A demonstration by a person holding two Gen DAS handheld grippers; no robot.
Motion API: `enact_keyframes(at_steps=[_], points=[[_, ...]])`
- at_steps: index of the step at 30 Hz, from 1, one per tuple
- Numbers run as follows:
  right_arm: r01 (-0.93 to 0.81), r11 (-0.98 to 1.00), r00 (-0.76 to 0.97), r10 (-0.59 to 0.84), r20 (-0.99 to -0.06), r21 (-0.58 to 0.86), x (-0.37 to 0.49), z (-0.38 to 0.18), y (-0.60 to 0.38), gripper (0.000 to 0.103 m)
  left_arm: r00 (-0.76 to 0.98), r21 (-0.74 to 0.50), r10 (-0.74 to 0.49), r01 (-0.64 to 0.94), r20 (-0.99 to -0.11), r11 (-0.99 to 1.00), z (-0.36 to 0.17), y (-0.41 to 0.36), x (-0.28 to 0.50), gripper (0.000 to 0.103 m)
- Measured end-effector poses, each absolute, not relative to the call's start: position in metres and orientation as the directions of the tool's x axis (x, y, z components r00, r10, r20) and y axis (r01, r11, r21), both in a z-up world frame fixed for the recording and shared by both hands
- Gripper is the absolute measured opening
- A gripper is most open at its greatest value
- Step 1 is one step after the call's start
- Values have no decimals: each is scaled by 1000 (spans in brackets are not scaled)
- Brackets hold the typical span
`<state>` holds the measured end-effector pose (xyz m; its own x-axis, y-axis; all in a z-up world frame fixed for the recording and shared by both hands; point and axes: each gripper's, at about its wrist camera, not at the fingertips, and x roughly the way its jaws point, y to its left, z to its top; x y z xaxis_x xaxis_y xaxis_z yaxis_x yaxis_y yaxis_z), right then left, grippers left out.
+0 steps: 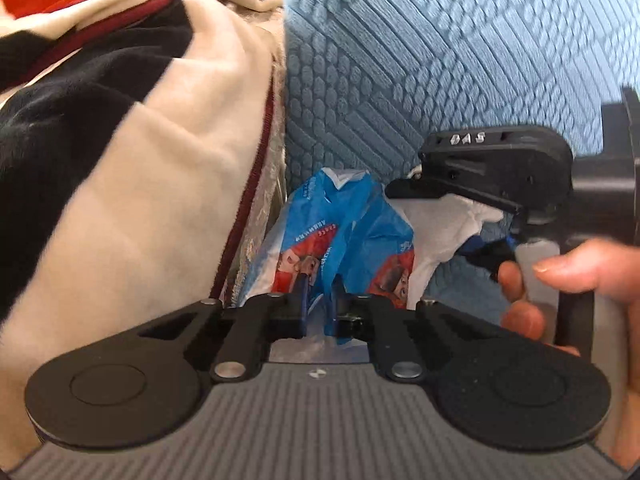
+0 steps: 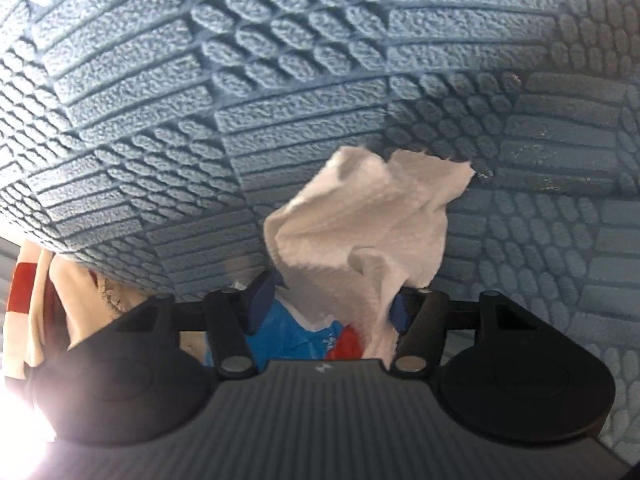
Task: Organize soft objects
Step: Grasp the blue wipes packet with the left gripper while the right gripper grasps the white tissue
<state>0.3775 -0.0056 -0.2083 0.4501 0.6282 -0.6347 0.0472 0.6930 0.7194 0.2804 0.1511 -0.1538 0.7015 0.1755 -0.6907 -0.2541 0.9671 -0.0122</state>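
Ahead of both tongs spreads a blue embossed cover [image 2: 280,80], with a black, cream and red blanket [image 1: 120,160] heaped to the left tongs' left. The left tongs [image 1: 322,316] are clenched on a crumpled blue printed bag [image 1: 340,232] — right beside them, the right tongs [image 2: 328,300] have white tissue [image 2: 360,220] between half-spread fingers, grip unclear.

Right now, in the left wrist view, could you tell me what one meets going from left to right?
Striped blanket → blue printed plastic bag, pinched in the left gripper → white tissue → right gripper → the person's hand.
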Motion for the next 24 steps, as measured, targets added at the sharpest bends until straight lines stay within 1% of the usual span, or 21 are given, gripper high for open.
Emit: enact_keyframes(at_steps=[1, 2, 4, 5, 6, 8, 11, 14, 20, 24], points=[[55, 690, 454, 626, -634, 721, 377, -208, -5, 55, 707, -25, 173, -260, -686, 965, -152, 153, 280, 12], [62, 683, 458, 629, -628, 728, 375, -207, -6, 50, 712, -40, 167, -265, -682, 964, -151, 154, 279, 11], [77, 675, 473, 623, -623, 734, 374, -206, -7, 35, 719, -78, 155, -281, -677, 957, -150, 157, 274, 11], [82, 686, 472, 613, -634, 723, 374, -205, -7, 15, 722, -89, 151, -283, -675, 955, -149, 158, 272, 11], [84, 689, 460, 614, -641, 720, 374, -206, -7, 7, 723, -94, 148, -283, -674, 955, -148, 158, 271, 11], [81, 676, 448, 631, -633, 732, 371, -203, -6, 7, 727, -107, 142, -285, -672, 953, -146, 159, 270, 11], [14, 732, 471, 596, -650, 681, 364, -189, 2, 6, 735, -143, 123, -289, -666, 947, -142, 163, 268, 11], [-3, 758, 474, 575, -667, 652, 361, -182, 2, 6, 747, -170, 114, -293, -654, 941, -137, 165, 262, 11], [-63, 818, 472, 530, -705, 572, 353, -165, -28, 6, 761, -232, 84, -299, -644, 926, -132, 167, 257, 10], [-93, 835, 480, 515, -711, 542, 339, -151, -55, 6, 768, -261, 64, -292, -637, 920, -130, 164, 252, 10]])
